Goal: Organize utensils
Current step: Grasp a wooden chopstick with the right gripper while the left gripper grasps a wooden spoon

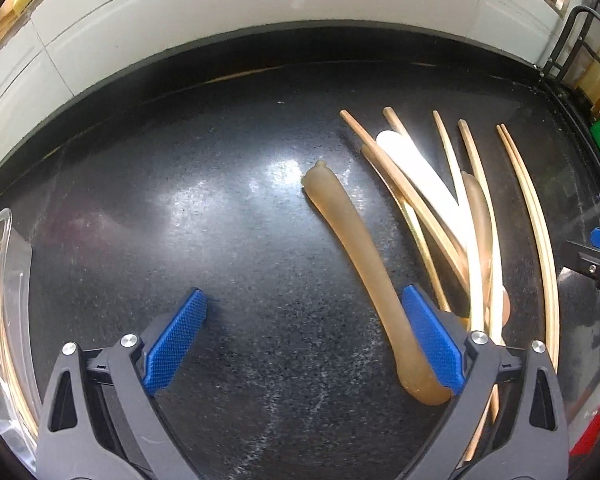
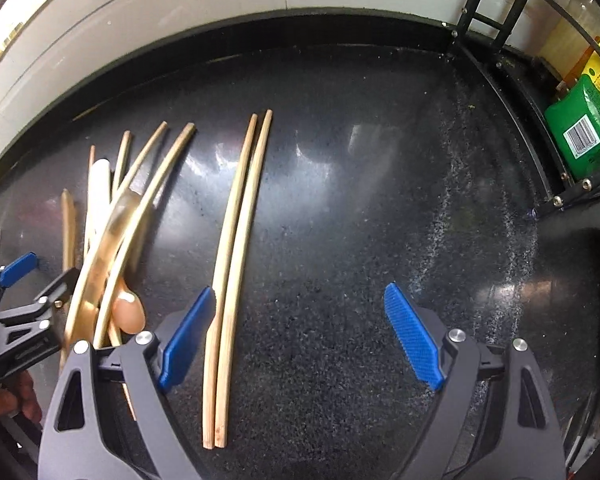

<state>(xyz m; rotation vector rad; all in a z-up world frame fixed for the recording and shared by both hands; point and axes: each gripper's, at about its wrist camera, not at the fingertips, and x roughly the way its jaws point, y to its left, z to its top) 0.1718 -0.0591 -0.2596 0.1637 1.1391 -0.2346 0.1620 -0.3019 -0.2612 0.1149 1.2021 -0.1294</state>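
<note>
Left wrist view: left gripper (image 1: 304, 322) jaws wide apart, holding nothing, low over the black countertop (image 1: 172, 184). A translucent brown handle (image 1: 364, 268) lies between the fingers, close against the right blue pad (image 1: 430, 340); long axis runs from near-right to far-left, rounded end pointing away, near end hidden behind the finger. Can't tell what utensil it is. Right of it, a loose pile: wooden chopsticks (image 1: 404, 192), a white handle (image 1: 420, 172), another brown handle (image 1: 478, 216), all roughly fanned away from the camera, near ends cut off behind the gripper. A separate chopstick pair (image 1: 536, 220) lies at the far right. Clear container (image 1: 0, 264) at the left edge, chopsticks inside, partly cropped. Right gripper's edge just shows at right.

Right wrist view: right gripper (image 2: 300, 324) jaws wide apart, nothing held. The chopstick pair (image 2: 236, 264) lies side by side, touching, long axis pointing away, just inside the left pad (image 2: 188, 336). Pile (image 2: 112, 232) at left, overlapped and blurred. Left gripper (image 2: 24, 292) beside it. Black rack (image 2: 520, 92) with green packet (image 2: 584, 132) at far right.
</note>
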